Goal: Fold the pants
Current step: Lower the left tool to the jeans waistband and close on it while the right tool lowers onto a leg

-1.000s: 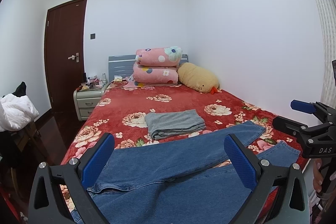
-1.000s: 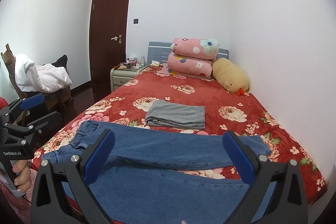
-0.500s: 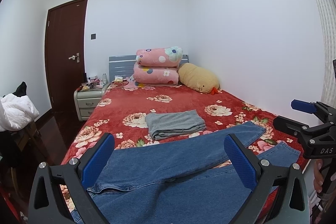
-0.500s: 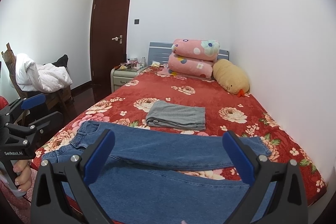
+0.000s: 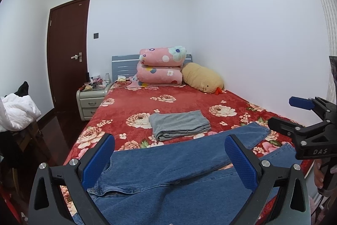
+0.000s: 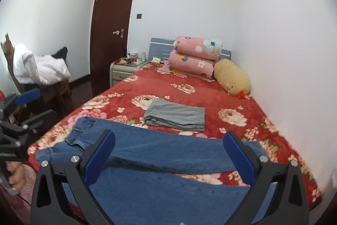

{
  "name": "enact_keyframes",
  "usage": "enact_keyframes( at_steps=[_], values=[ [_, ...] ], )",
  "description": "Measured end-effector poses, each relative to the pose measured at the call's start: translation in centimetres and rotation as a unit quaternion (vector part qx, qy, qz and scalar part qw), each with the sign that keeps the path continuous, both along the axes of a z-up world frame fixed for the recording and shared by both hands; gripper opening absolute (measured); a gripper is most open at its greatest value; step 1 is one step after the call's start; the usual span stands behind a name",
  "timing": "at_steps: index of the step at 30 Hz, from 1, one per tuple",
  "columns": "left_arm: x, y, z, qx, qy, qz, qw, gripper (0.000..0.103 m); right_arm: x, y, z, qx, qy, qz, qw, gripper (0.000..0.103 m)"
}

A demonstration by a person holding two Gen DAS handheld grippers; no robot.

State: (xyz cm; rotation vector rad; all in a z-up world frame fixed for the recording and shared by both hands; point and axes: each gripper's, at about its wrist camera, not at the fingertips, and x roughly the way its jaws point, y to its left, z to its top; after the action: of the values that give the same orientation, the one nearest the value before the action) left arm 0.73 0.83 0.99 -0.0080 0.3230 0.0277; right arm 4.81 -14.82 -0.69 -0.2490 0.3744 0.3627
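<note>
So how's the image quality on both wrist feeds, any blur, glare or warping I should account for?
Left wrist view: sharp, evenly lit, no glare; fisheye bows the door and walls, dark corners. Right wrist view: same warping, slight smear at the bed's right edge and on the white bundle; the jeans stay clear. Both grippers' fingers look crisp.
</note>
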Motion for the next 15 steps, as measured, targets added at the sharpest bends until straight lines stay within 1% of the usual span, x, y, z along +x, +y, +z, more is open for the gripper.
enact_keyframes(
  at_steps=[3, 4, 6, 9, 11, 13, 15],
  values=[
    [0.7, 0.5, 0.0, 0.011, -0.002, 0.012, 0.9999, 0.103, 0.9, 0.6, 0.1, 0.009, -0.010, 0.011, 1.000, 0.103],
    [1.0, 0.8, 0.0, 0.013, -0.002, 0.014, 0.9998, 0.103, 1.5, 0.9, 0.1, 0.015, -0.010, 0.024, 1.000, 0.103],
    [1.9, 1.7, 0.0, 0.018, -0.001, 0.027, 0.9995, 0.103, 2.7, 1.4, 0.1, 0.012, -0.010, 0.031, 0.999, 0.103],
    [4.3, 4.7, -0.2, 0.026, 0.003, 0.065, 0.9975, 0.103, 5.0, 3.0, 0.1, -0.003, -0.019, 0.040, 0.999, 0.103],
    [6.1, 7.2, -0.5, 0.026, 0.014, 0.085, 0.9959, 0.103, 6.6, 4.5, -0.1, -0.020, -0.049, 0.041, 0.998, 0.103],
    [7.9, 10.0, -0.8, 0.018, 0.024, 0.111, 0.9934, 0.103, 8.6, 6.2, -0.5, -0.041, -0.068, 0.037, 0.996, 0.103],
    [9.8, 12.8, -1.4, 0.006, 0.034, 0.117, 0.9926, 0.103, 10.8, 8.0, -1.3, -0.062, -0.075, 0.045, 0.994, 0.103]
  ],
)
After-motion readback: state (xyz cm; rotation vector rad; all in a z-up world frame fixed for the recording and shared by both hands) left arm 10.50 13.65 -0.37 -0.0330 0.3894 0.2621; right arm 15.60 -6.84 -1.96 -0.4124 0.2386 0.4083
